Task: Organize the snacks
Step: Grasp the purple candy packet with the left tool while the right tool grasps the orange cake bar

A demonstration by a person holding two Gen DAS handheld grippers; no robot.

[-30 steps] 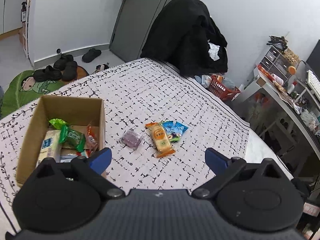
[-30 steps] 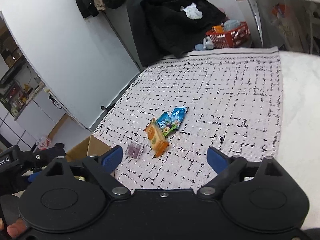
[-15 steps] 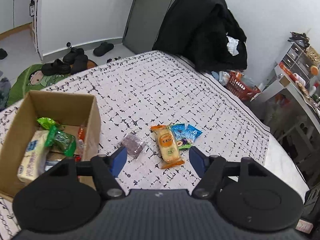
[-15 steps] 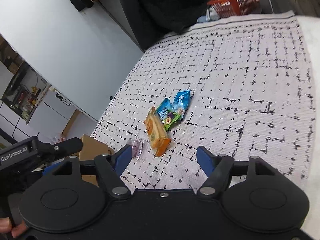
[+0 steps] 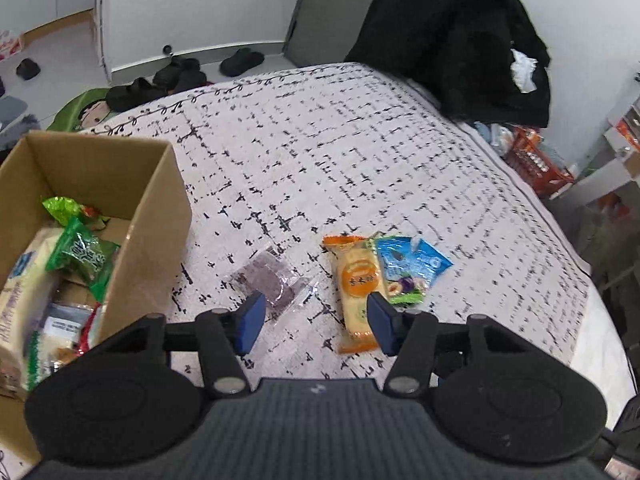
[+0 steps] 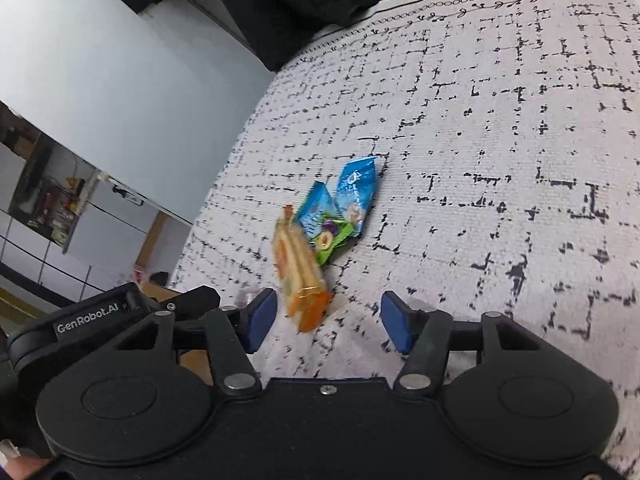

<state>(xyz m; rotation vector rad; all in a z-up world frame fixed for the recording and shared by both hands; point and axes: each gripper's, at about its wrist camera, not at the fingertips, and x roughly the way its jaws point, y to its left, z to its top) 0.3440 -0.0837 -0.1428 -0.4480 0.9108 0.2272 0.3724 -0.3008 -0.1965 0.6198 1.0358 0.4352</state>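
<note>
From the left wrist view, the left claw (image 5: 314, 322) is seen about half open and closing, with nothing gripped. A clear wrapper holding a purple snack (image 5: 267, 280) lies just ahead of the left blue pad (image 5: 250, 322), partly between the fingers, while the near end of the orange cracker packet (image 5: 357, 291) sits against the inner side of the right pad; whether either pad touches is not settled by the picture. Beside the orange packet, touching it, lie two blue pouches (image 5: 412, 268). All rest on the patterned cover (image 5: 360, 152) of what looks like a bed. To the left stands an open cardboard box (image 5: 160, 216), already holding green and white packets. The purple snack is judged light and thin, its clear film slippery and crinkly; it would best be pinched across its thicker middle rather than at the loose sealed edges.

From the right wrist view, the right claw (image 6: 328, 322) is likewise about half open and closing, empty. The orange cracker packet (image 6: 298, 272) is blurred, its crimped near end lying between the fingers, closer to the left pad (image 6: 260, 320), with no contact shown. The blue pouches (image 6: 344, 208) lie just beyond. The packet is judged light but brittle inside, so a gentle hold across its narrow width, at the firm body and not the crimp, is advised. The soft cover may give under pressure.
</note>
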